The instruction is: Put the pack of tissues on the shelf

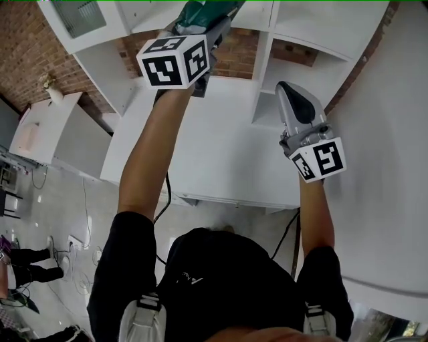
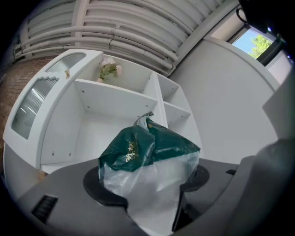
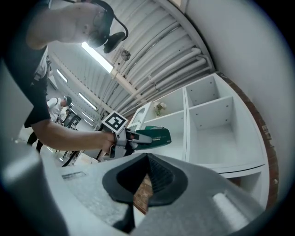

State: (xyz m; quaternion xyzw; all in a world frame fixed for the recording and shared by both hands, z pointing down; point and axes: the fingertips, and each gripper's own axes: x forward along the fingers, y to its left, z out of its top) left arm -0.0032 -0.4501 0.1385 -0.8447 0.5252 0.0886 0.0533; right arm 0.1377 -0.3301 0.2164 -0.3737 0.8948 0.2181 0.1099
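The pack of tissues (image 2: pixel 150 156), dark green on top and clear white plastic below, sits between the pads of my left gripper (image 2: pixel 147 182), which is shut on it. It is held up in front of the wide middle compartment of the white shelf (image 2: pixel 108 94) and is not resting on any board. In the head view the pack (image 1: pixel 200 12) pokes out beyond the left gripper's marker cube (image 1: pixel 174 61). The right gripper view shows the pack (image 3: pixel 156 137) level with the shelf (image 3: pixel 216 133). My right gripper (image 3: pixel 147 159) is shut with nothing in it, lower and to the right (image 1: pixel 295 93).
A small bunch of pale flowers (image 2: pixel 109 69) stands on the shelf's top board. A glass-fronted door (image 2: pixel 41 99) hangs at the shelf's left. A white tabletop (image 1: pixel 200 147) lies under the shelf, a white wall (image 1: pixel 394 133) at right, brick wall (image 1: pixel 27 47) behind.
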